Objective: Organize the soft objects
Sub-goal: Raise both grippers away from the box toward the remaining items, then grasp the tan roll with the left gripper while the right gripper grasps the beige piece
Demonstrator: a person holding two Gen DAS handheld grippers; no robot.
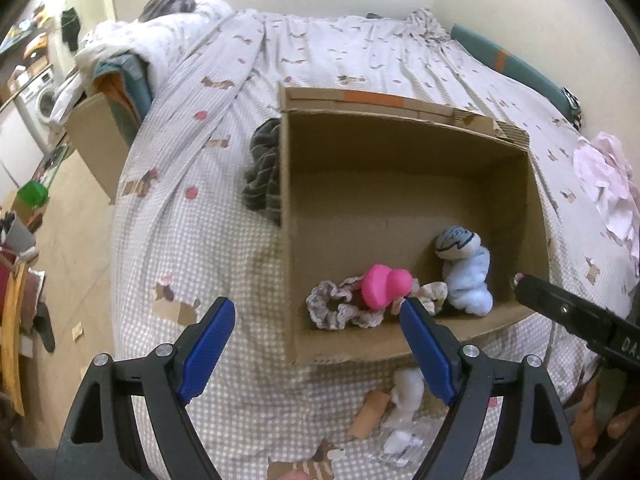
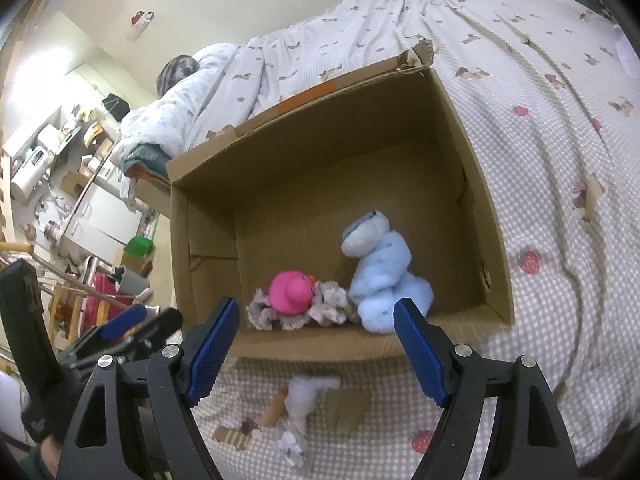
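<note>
An open cardboard box sits on the bed. Against its near wall lie a pink plush toy, a frilly scrunchie and a rolled pale blue sock. My left gripper stands open and empty above the box's near left corner. My right gripper hangs open and empty over the box's near wall. A crumpled white wrapper lies on the bedspread in front of the box. A dark striped cloth lies by the box's left wall.
A pink-and-white cloth lies at the right of the bed. Bedding is piled at the far left corner. A second cardboard box stands beside the bed. Cluttered floor and shelves fill the left.
</note>
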